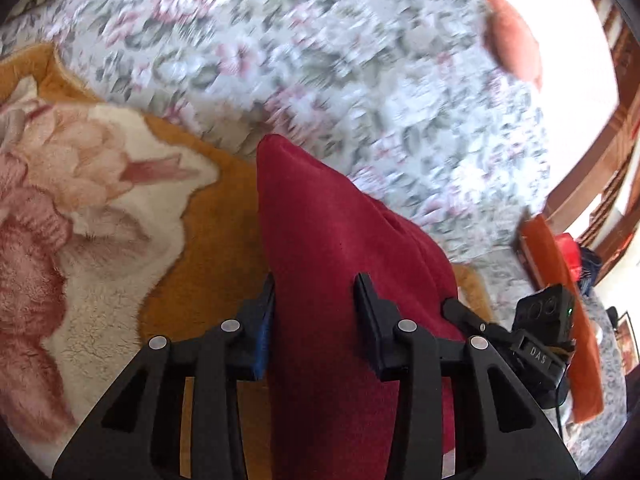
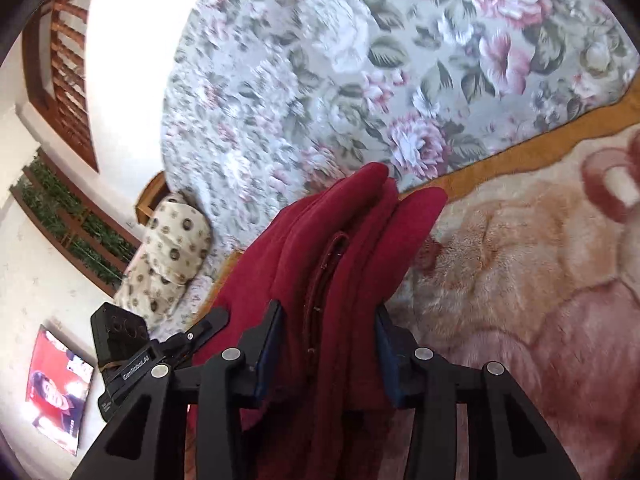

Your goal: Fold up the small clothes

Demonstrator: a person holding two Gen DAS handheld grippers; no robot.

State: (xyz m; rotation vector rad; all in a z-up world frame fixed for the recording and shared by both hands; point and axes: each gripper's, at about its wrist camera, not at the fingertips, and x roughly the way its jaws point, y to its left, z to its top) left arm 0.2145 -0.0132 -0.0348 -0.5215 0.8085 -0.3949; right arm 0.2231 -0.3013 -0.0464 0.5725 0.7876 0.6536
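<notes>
Gripping one red garment (image 1: 332, 240), left gripper (image 1: 316, 292), right gripper (image 2: 328, 316), two grippers

Bed (image 2: 320, 80) (floral) bearing plush blanket (image 2: 520, 260)

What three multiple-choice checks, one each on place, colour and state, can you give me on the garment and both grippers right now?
1. What lies right under the garment?
A. floral sheet only
B. plush blanket with orange border
C. bare floor

2. What colour is the garment?
A. dark red
B. navy
C. white

3. How do the grippers stand?
A. both open and free
B. only the left grips
C. both shut on the garment

Answers: 1 B, the blanket spreads beneath the cloth in both views, with the sheet beyond it. 2 A, it shows dark red in both views. 3 C, the left gripper and right gripper each have cloth pinched between the fingers.
</notes>
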